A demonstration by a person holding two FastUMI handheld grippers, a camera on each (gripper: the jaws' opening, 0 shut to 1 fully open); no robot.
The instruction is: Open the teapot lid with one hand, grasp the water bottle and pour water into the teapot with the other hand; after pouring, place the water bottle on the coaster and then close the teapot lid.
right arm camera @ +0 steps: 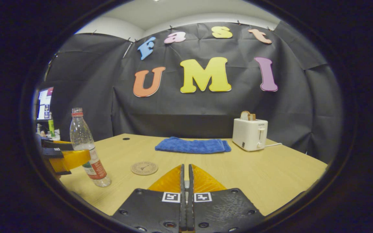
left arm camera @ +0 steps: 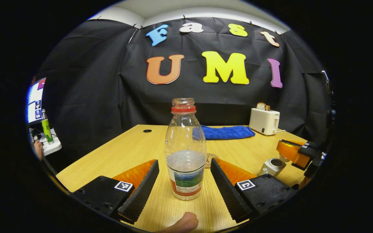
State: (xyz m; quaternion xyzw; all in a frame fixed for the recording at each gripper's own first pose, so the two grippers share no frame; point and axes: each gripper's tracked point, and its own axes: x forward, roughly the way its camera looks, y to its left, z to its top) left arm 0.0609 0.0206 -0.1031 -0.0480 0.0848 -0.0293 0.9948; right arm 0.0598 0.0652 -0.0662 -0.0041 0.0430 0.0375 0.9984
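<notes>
The bottle [left arm camera: 185,152] stands upright on the tabletop [left arm camera: 134,145], its long axis vertical and its uncapped neck pointing straight up. It is less than half full of water. The left hand-held gripper [left arm camera: 185,181] is spread wide, with one finger on each side of the bottle's lower part, and neither finger touches it, so the bottle is not yet grasped.

In the left gripper view the teapot [left arm camera: 272,166] sits at the right, near the right hand-held gripper [left arm camera: 295,152], which is above it. The top of the teapot looks like a dark open hole, so I judge the lid is already off. In the right gripper view the right hand-held gripper's own fingers [right arm camera: 182,181] are nearly pressed together, and something thin seems to sit low in the narrow gap between them. It may be the lid's knob, but I cannot tell for sure.

The coaster [right arm camera: 144,168] lies flat on the tabletop, just behind the bottle and apart from it, with nothing on it.

So the first step seems done. What is left: to close on the bottle, lift it, pour into the teapot, put the bottle on the coaster, and close the lid.
</notes>
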